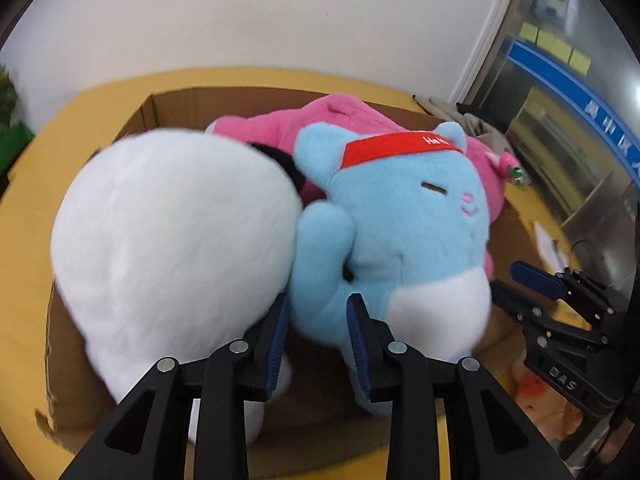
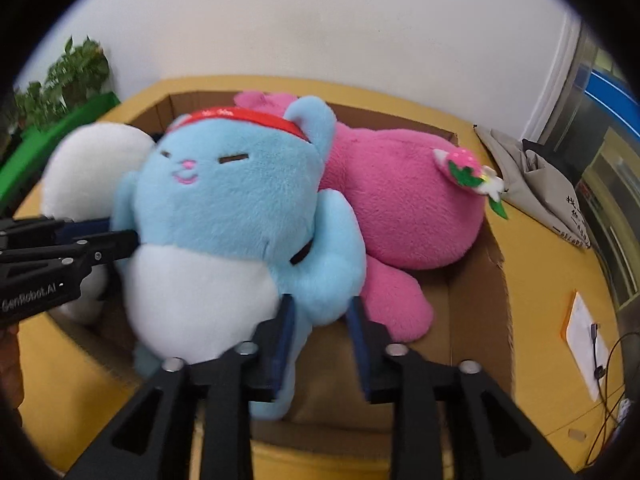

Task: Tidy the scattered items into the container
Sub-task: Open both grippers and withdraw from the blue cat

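Note:
A blue cat plush (image 1: 404, 220) with a red headband sits in the cardboard box (image 1: 176, 106), between a white plush (image 1: 172, 236) and a pink plush (image 1: 320, 120). My left gripper (image 1: 318, 320) is shut on the blue cat's arm. My right gripper (image 2: 322, 320) is shut on its other arm (image 2: 340, 264). The blue cat (image 2: 224, 208), pink plush (image 2: 404, 200), white plush (image 2: 92, 160) and box (image 2: 476, 280) show in the right wrist view. Each gripper appears in the other's view, the right one at the right edge (image 1: 532, 280), the left one at the left edge (image 2: 100, 236).
The box stands on a yellow table (image 2: 532, 240). A beige cloth bag (image 2: 532, 184) lies at the back right. A white card and a cable (image 2: 588, 340) lie to the right. A green plant (image 2: 64, 76) stands at the back left.

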Tool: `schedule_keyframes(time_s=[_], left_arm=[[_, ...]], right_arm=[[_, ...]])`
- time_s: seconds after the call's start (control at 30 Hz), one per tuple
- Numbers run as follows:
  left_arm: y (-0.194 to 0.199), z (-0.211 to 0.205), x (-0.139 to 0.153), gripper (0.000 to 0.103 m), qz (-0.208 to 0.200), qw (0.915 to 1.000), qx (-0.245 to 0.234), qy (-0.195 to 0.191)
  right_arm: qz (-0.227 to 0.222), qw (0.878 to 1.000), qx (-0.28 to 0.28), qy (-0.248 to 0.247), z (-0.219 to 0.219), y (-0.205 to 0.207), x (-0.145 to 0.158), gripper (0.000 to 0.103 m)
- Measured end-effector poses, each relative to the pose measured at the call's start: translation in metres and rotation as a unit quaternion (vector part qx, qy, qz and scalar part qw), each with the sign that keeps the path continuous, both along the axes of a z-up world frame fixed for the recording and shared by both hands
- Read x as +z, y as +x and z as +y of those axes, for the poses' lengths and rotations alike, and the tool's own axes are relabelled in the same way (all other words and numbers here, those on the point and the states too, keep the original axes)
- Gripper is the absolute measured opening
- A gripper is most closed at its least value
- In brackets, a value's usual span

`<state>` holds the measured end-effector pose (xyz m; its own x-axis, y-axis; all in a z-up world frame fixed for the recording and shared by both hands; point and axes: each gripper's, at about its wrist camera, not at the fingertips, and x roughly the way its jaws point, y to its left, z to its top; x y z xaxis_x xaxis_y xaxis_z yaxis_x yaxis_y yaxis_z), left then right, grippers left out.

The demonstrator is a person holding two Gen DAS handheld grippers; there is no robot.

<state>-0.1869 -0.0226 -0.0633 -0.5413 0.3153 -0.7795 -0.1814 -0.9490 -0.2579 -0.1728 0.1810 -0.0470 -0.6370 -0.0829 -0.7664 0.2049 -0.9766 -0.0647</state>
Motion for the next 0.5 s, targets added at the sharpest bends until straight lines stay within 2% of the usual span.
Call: schedule_keyframes(time_s=[0.03,0.07,0.13,0.23,0.5], left_arm=[[0.006,-0.003,-0.002,0.036,-0.002,1.0,-0.003,-0.001],[0.012,-0.005,-0.005,0.036,-0.001,1.0,-0.009,-0.002],[0.022,-0.005,-0.01,0.036,-0.006,0.9998,-0.018,-0.003],[0.038,0.001,-0.012,0.036,0.007,0.9992,-0.029,-0.028],[0.06,-0.005,-0.007,0.036,0.007,0.9993,-0.027,-0.025]], right_arm=[[-0.001,1.0,0.002,-0.021,0.002,0.007,0.002,0.083],[-0.007,0.999,0.009,-0.045,0.004,0.015,0.002,0.086],[-0.035,0.997,0.025,-0.061,-0.003,0.025,-0.01,0.086],[-0.026,0.996,0.015,-0.079,-0.004,0.032,-0.016,0.086],[-0.026,0.996,0.018,-0.079,0.006,0.049,-0.015,0.085]])
